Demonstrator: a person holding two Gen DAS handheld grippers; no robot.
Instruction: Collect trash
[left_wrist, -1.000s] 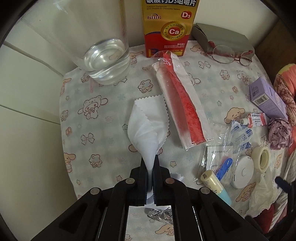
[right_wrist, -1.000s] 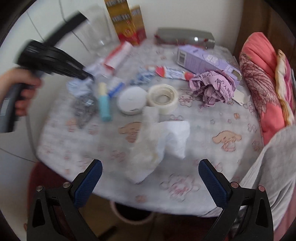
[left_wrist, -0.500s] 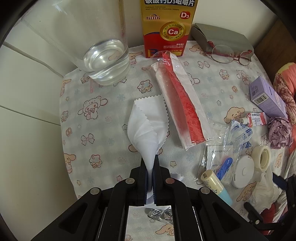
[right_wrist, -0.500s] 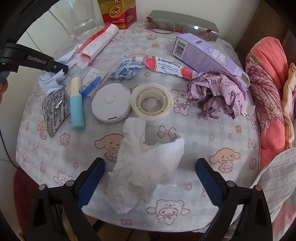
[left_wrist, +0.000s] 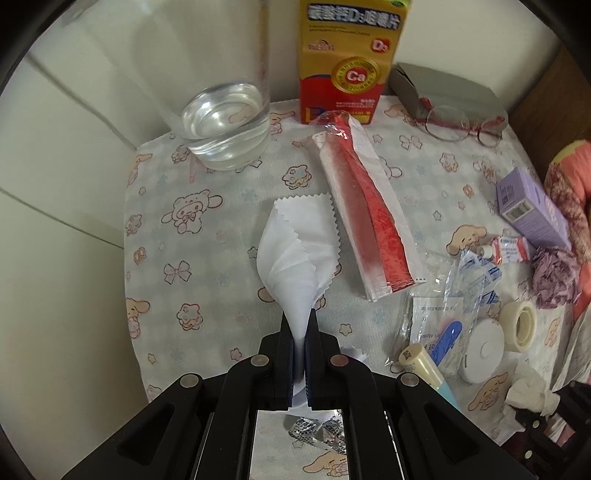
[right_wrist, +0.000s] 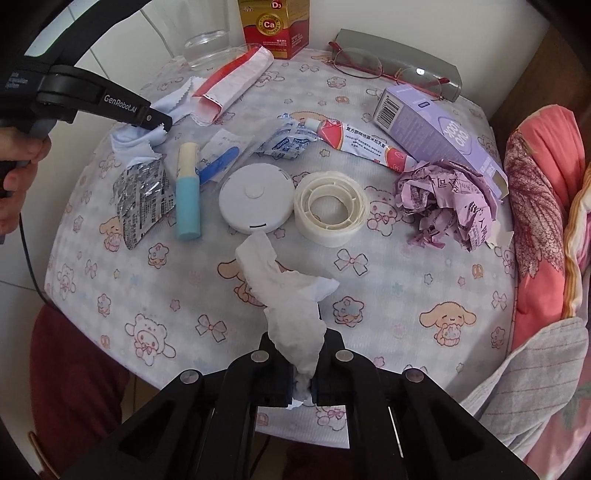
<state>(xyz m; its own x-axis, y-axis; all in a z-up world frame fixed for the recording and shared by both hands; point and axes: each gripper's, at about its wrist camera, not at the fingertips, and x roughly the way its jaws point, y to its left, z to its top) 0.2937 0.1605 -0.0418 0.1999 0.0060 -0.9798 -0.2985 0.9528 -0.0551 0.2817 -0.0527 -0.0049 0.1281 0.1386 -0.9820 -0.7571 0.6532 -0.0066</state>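
Cartoon-print tablecloth, crumpled white tissue clamped in right gripper, jaws just closed.

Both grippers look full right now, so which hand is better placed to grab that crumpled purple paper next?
Right, probably. The crumpled purple paper lies on the right gripper's side, while the left gripper sits across the table. Both are shut on trash, tissue and white cloth, so it must drop first.
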